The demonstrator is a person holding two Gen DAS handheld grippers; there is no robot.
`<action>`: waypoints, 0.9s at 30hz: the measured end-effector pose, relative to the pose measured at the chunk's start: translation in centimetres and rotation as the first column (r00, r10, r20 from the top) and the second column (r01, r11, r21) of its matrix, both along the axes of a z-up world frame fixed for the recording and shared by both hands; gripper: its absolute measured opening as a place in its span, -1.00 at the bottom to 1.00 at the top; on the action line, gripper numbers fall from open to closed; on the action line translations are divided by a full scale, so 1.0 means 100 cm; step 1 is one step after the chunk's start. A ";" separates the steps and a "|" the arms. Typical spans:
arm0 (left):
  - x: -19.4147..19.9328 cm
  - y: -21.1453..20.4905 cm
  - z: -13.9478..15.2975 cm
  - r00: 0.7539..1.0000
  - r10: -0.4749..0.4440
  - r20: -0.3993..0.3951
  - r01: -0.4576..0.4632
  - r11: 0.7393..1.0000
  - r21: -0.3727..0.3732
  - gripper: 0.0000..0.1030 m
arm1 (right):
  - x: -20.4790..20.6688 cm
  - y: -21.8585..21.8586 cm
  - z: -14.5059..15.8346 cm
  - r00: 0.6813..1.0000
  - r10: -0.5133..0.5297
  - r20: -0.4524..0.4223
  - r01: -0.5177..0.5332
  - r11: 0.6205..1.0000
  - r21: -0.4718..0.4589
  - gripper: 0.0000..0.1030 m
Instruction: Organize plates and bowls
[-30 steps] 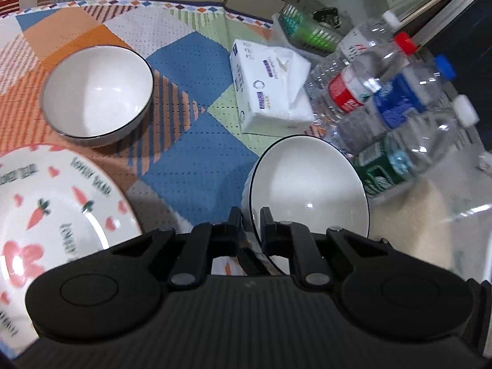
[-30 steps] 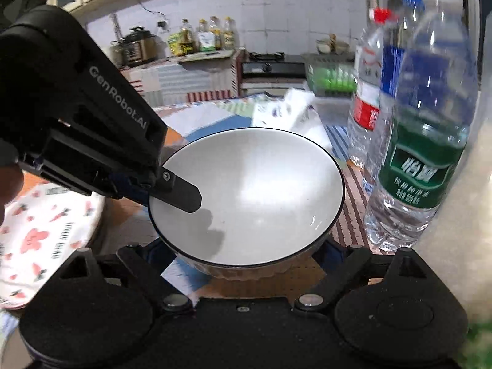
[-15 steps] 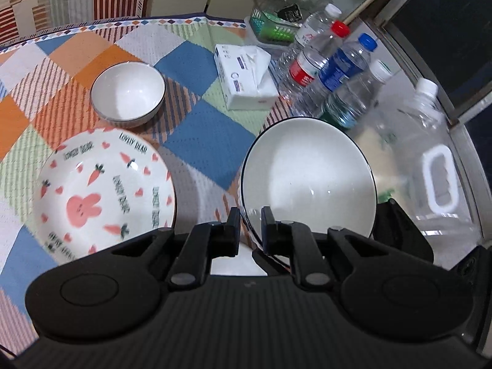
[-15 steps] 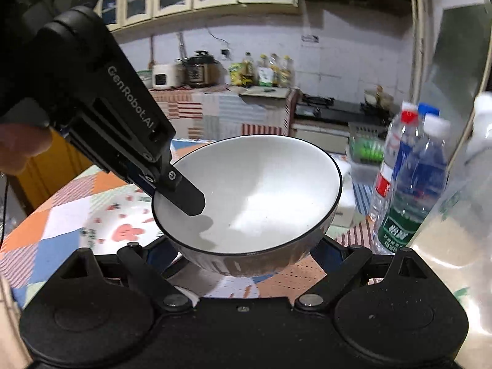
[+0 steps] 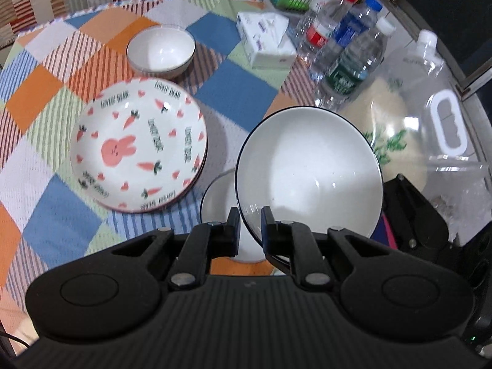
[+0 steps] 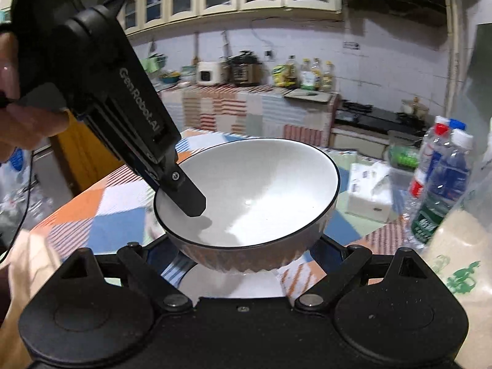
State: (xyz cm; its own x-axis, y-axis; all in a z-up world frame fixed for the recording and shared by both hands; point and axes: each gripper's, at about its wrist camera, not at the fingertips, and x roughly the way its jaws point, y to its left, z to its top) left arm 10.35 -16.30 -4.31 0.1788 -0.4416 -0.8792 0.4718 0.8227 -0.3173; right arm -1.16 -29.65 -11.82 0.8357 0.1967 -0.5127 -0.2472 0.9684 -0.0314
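Left tool (image 5: 249,220): we had it clamped narrow on the near rim of the large bowl (image 5: 310,172), one finger inside, one outside.
Large bowl: we saw it white with a dark rim, raised clear of the worktop (image 5: 55,141) and tilted, directly above another white bowl (image 5: 220,203) that rested on the cloth.
Right tool (image 6: 246,264): our fingers were spread wide under and beside the lifted bowl's ribbed base; we could not tell whether they touched it.
Rabbit plate (image 5: 138,150): it lay flat on the checked cloth, left of the lifted bowl.
Small bowl (image 5: 161,50): it stood upright just beyond the plate.
Right edge: tissue pack (image 5: 266,41), water bottles (image 5: 353,58).
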 end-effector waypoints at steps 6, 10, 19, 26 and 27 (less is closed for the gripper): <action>-0.002 0.004 -0.028 0.999 0.004 -0.040 -0.003 0.999 0.045 -0.77 | -0.001 0.002 -0.021 0.995 0.063 -0.078 -0.061 0.998 0.017 0.84; -0.002 0.004 -0.043 0.998 0.003 -0.058 0.002 0.997 0.075 -0.77 | 0.001 0.006 -0.037 0.987 0.093 -0.135 -0.092 0.996 0.009 0.83; -0.001 -0.005 -0.059 0.998 -0.026 -0.054 0.032 0.994 0.102 -0.78 | 0.003 0.010 -0.054 0.983 0.069 -0.171 -0.072 0.997 -0.011 0.83; 0.004 -0.012 -0.073 0.997 -0.027 -0.071 0.035 0.993 0.114 -0.78 | 0.009 0.013 -0.053 0.979 0.011 -0.201 -0.025 0.998 -0.066 0.78; 0.005 -0.012 -0.072 0.998 -0.024 -0.066 0.031 0.993 0.116 -0.78 | 0.009 0.014 -0.053 0.981 0.005 -0.194 -0.018 0.997 -0.070 0.78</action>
State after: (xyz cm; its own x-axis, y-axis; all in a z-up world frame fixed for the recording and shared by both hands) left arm 10.83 -17.54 -11.55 0.1097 -0.3392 -0.9343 0.4766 0.8428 -0.2500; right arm -0.26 -28.30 -17.16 0.7175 0.1630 -0.6772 -0.2665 0.9625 -0.0507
